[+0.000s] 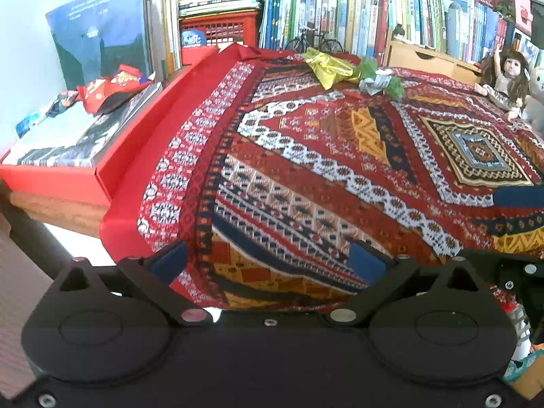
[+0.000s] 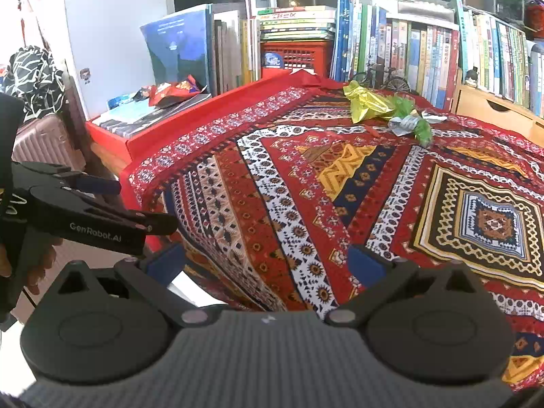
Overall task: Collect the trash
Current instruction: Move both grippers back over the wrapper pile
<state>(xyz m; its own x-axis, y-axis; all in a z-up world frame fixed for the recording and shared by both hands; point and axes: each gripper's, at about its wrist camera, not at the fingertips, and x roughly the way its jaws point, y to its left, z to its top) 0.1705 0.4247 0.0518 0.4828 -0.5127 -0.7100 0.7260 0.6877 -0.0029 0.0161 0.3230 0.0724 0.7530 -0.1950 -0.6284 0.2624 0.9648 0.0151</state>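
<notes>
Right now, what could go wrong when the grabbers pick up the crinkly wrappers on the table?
1. The yellow wrapper and green wrapper lie bunched together with a silver wrapper, so one open gripper might snag several or drop some.
2. They sit far back, near the toy bicycle; reaching could knock it.
3. The red snack bag on the books is easy to forget.

Patterned red tablecloth [image 2: 340, 183] covers the table. Books [image 2: 425, 54] upright along the back, red crate [image 2: 295, 56] among them, toy bicycle [image 2: 380, 76] in front. Red box [image 1: 68, 176] at left edge. Doll [image 1: 506, 81] far right.
</notes>
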